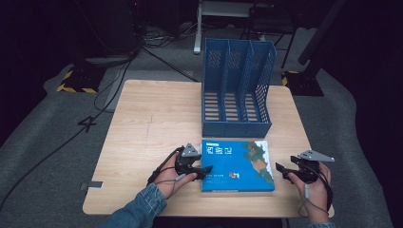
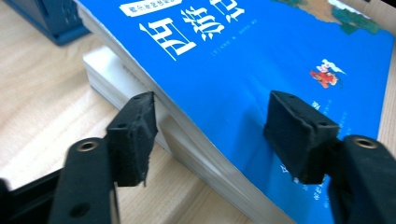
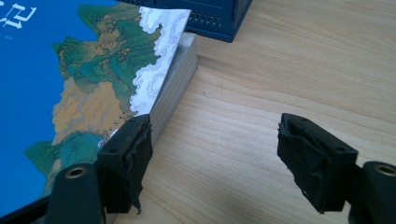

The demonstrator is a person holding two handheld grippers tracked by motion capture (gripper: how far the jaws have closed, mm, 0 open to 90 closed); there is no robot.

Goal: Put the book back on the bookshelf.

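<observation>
Left gripper [image 2: 210,135]: seen in the lower part of the left gripper view, jaws set apart around the near left edge of the book; one pad is placed beside the page block, the other over the blue cover. Whether the pads press cannot be told.
Right gripper [image 3: 219,158]: seen at the bottom of the right gripper view, jaws held about half open; its left pad is at the book's edge, its right pad is over bare wood, nothing is gripped.
Book [image 1: 237,165]: laid flat at lower centre of the high view, between the two grippers, blue cover up, with a green and ochre landscape band at its right side.
Cover corner [image 3: 163,28]: lifted slightly off the page block, upper centre of the right gripper view.
Table [image 1: 152,118]: light wood, bare at the left half of the high view.
File rack [image 1: 237,90]: blue, three slots, stood just behind the book at upper centre.
</observation>
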